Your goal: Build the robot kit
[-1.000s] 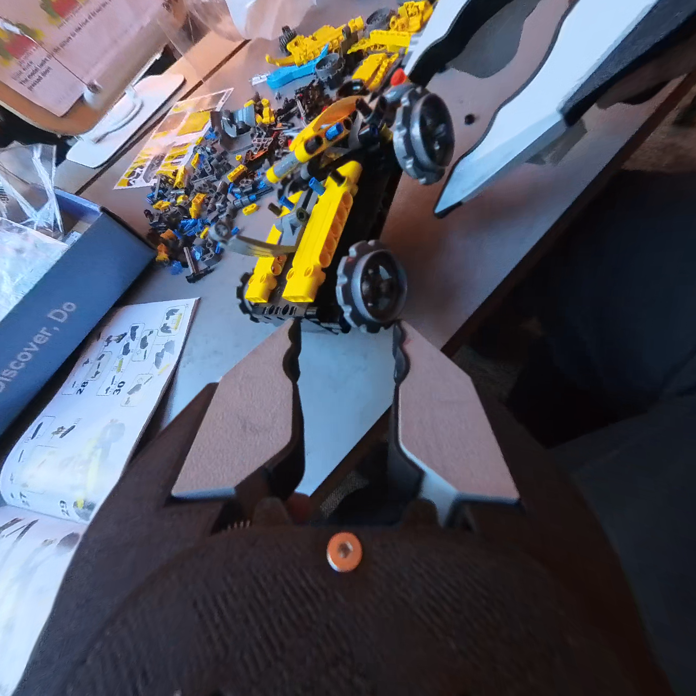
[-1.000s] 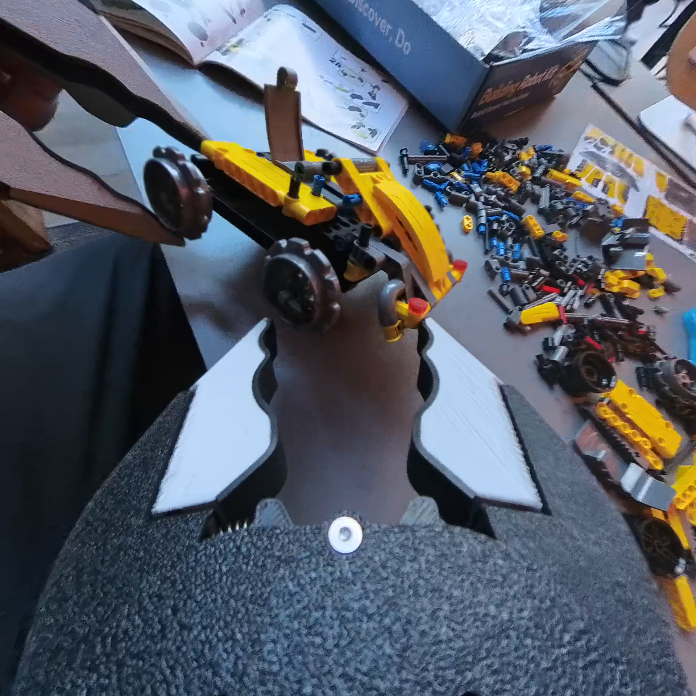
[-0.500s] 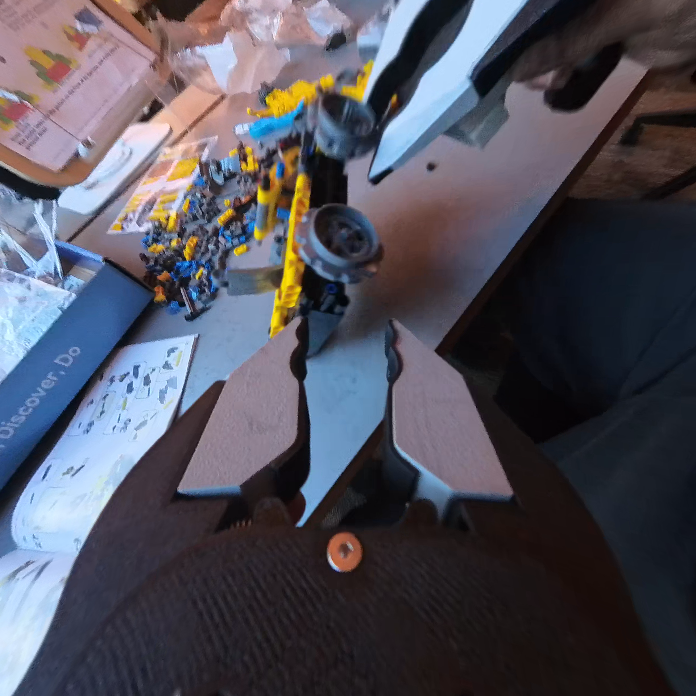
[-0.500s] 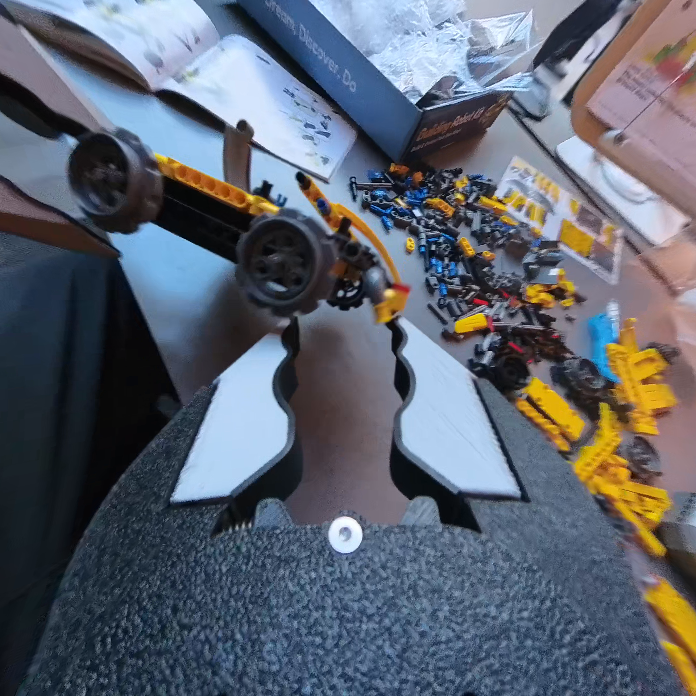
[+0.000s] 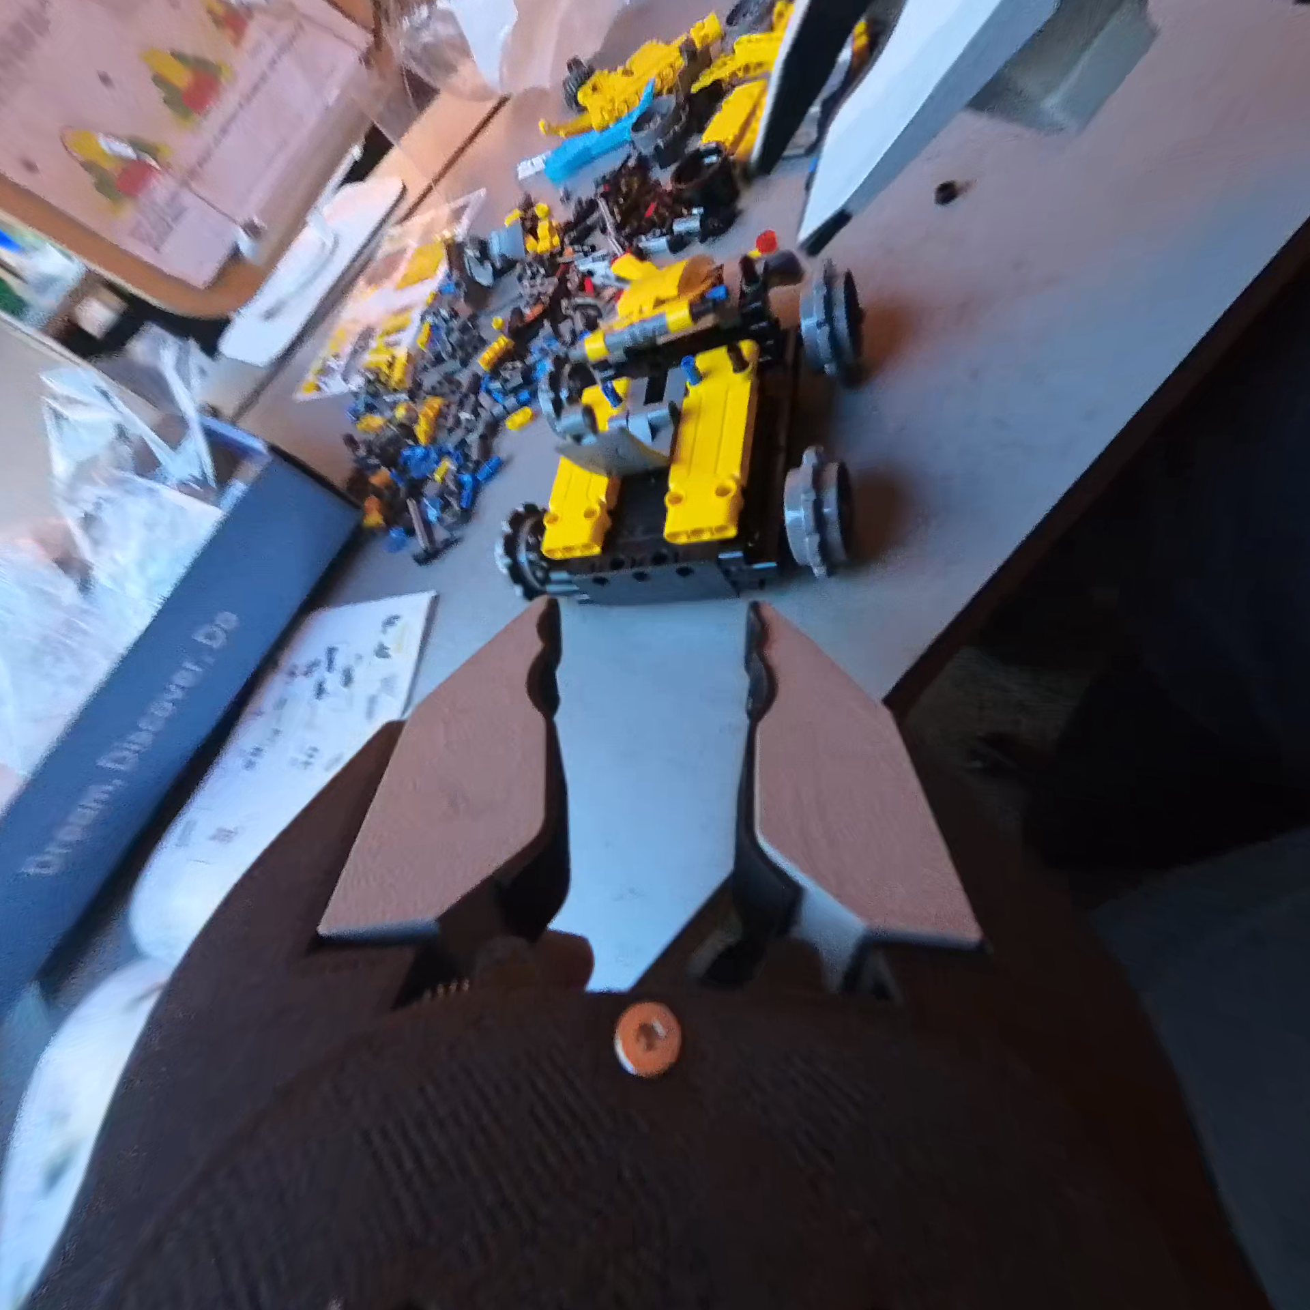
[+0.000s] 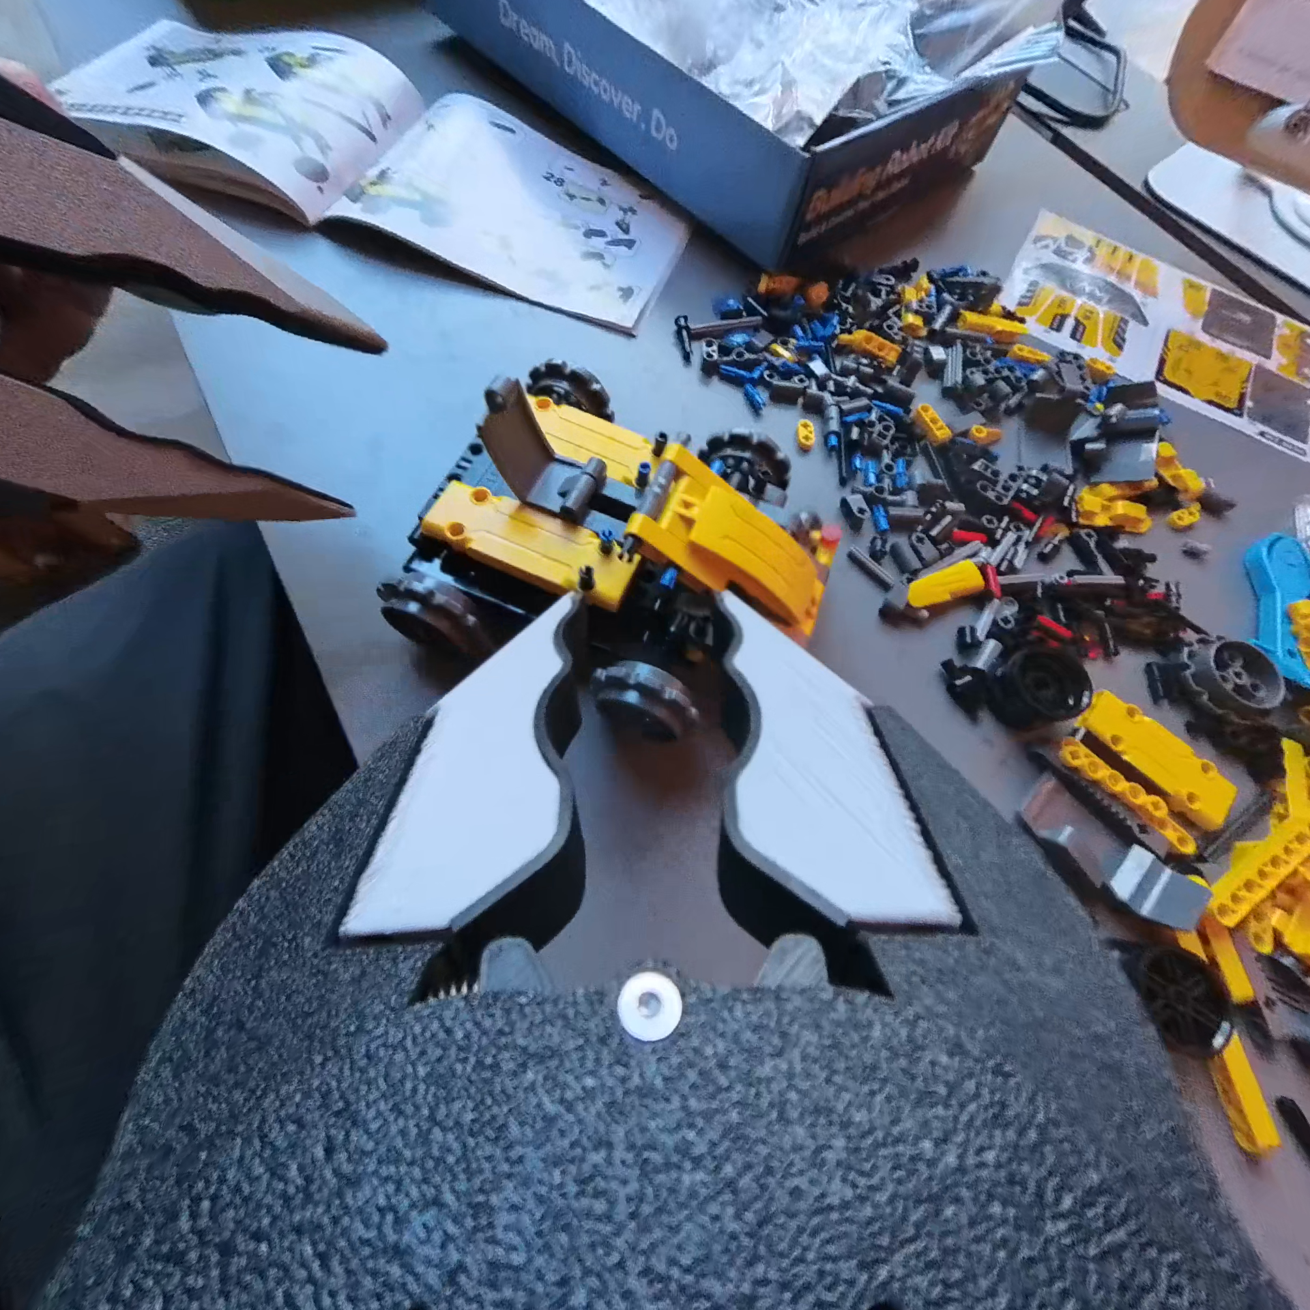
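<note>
Grippers both gaped empty: left gripper (image 5: 652, 613) just short of the toy car (image 5: 680, 454) at 12 o'clock, right gripper (image 6: 648, 602) seemingly straddling its wheel (image 6: 641, 691).

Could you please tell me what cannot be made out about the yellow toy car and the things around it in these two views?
- Toy car: front underside hidden by right gripper fingers, right wrist view.
- Booklet: drawings blurred, left wrist view.
- Loose parts: too small to identify.
- Box: cut off by top edge.
</note>
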Motion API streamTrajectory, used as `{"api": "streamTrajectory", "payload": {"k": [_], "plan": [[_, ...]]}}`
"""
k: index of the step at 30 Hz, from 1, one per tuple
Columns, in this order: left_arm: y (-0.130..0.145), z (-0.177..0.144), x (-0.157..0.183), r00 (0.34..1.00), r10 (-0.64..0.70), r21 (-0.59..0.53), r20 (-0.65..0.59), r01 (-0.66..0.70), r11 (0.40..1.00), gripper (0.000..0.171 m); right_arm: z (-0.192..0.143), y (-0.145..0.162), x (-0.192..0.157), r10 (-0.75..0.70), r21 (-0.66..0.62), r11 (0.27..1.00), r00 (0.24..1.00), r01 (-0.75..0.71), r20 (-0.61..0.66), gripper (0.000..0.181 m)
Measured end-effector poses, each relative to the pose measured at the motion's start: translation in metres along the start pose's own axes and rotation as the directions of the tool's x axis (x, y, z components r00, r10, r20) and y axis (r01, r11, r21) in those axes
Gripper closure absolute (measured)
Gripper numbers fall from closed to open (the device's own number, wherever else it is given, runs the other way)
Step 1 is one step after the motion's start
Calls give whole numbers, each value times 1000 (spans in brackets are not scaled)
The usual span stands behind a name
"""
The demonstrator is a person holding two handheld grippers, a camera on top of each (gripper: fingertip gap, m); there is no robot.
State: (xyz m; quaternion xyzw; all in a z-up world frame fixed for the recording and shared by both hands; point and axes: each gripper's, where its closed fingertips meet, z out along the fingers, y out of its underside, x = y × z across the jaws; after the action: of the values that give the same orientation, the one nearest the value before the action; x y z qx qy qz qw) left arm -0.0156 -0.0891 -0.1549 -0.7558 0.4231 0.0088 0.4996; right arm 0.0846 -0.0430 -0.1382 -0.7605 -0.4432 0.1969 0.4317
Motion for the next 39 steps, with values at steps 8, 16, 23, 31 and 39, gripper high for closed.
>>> {"api": "streamTrajectory", "payload": {"k": [8,16,23,31,39], "plan": [[10,4,2,964,-230,-31,-136,228,973,105,-42,47,42,114,-7,993,991,-114,-72,141],[-42,33,-13,954,-248,-23,-167,247,969,99,-88,93,79,268,24,963,954,-267,-135,142],[-38,79,-7,911,-278,-280,-303,194,940,98,-83,103,63,278,22,960,956,-277,-93,143],[-21,55,-7,890,-289,-288,-352,190,938,113,-81,104,50,223,-6,975,972,-224,-74,143],[-21,48,-10,921,-243,-332,-306,136,933,87,-67,99,45,184,-37,982,982,-185,-49,143]]}}
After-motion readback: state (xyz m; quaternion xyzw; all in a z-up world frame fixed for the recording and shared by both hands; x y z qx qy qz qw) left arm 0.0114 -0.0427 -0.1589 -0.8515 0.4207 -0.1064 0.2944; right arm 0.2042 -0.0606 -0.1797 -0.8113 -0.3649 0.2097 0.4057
